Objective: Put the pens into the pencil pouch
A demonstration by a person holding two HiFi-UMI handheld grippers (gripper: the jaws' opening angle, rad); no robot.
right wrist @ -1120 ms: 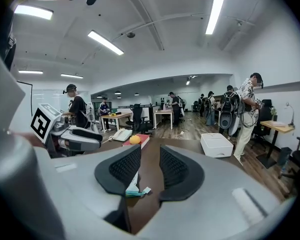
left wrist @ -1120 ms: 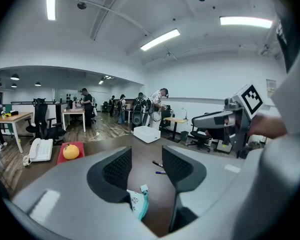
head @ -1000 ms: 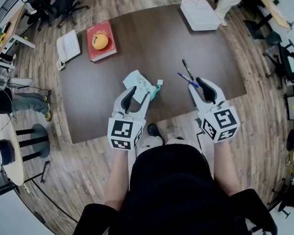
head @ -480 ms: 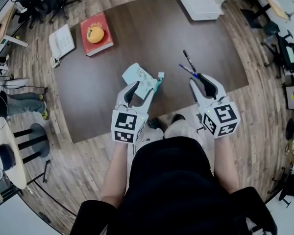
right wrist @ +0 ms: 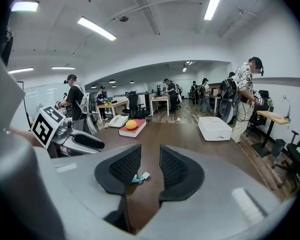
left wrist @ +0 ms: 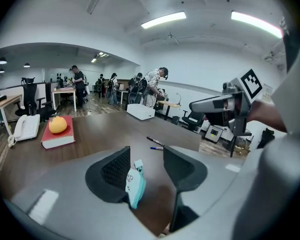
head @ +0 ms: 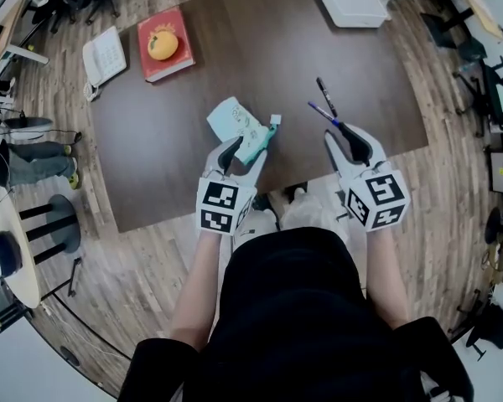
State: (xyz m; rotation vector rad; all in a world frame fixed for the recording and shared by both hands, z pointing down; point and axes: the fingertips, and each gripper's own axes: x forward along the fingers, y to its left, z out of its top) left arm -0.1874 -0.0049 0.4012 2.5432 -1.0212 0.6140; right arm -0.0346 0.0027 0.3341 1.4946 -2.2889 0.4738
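Risks first. Thin black pen point(head: 324, 96) and thin blue pen point(head: 321, 111) are laid flat on the dark brown table point(head: 235, 48), close together toward the right end of its near edge. One could be rolled or knocked off that edge if the jaw tips are brought down off-centre, and both could be caught at once. Slip is judged likely, given how slim they are against the wide ribbed pads.

Pale teal fabric pencil pouch point(head: 237, 124) is lying flat by the middle of the near edge (whether its zip is undone cannot be told). If it is pinched across the mouth, the opening would be held closed and no pen could be fed in. Being light, it may also be dragged along the table rather than lifted.

Pose: left gripper point(head: 241, 151) is held out low over the near edge, pointed forward and tilted down at the pouch. Its jaws are spread wide and have just been opening. The pouch's near end is seen between them, with no pad pressed on it. Right gripper point(head: 344, 135) is held the same way just short of the blue pen, jaws apart, nothing between them. Forearms are kept roughly parallel, marker cubes up.
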